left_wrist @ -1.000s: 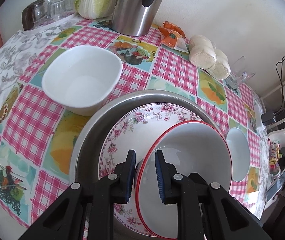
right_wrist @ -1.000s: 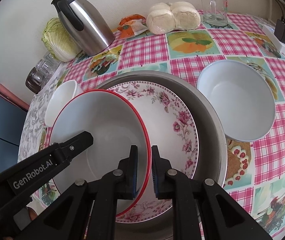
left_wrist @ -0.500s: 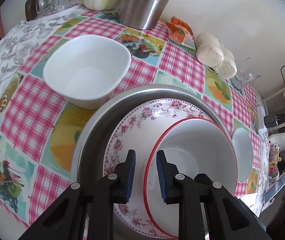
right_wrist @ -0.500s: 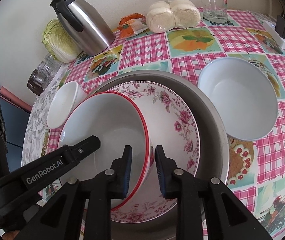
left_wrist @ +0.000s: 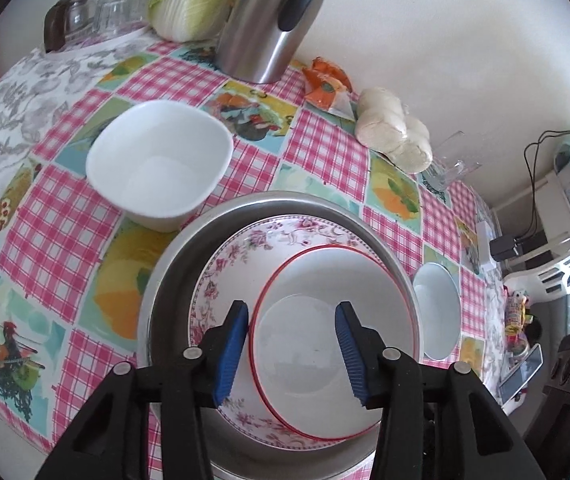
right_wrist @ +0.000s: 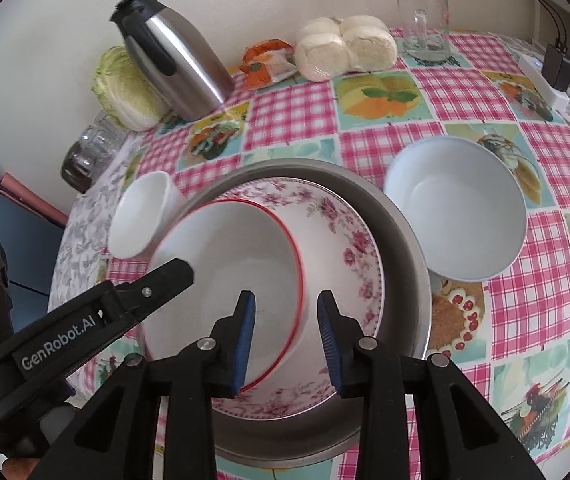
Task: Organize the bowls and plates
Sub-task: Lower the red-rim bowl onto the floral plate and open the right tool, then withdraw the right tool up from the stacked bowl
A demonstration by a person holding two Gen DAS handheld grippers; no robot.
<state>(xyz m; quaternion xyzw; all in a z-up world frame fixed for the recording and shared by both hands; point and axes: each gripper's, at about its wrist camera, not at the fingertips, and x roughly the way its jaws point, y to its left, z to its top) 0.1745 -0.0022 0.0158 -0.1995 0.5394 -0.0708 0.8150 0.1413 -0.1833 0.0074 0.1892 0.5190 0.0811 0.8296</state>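
Red-rimmed bowl [left_wrist: 337,340] beneath parted tongs [left_wrist: 293,348]

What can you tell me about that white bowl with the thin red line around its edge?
The red-rimmed bowl is round, glossy white like glazed ceramic, and empty. It sits inside the floral plate, which lies in a metal basin, pushed to one side and leaning a little. The left gripper and right gripper each straddle its rim; their jaws have just been opening, and the blue pads no longer press on it, so the bowl rests free.
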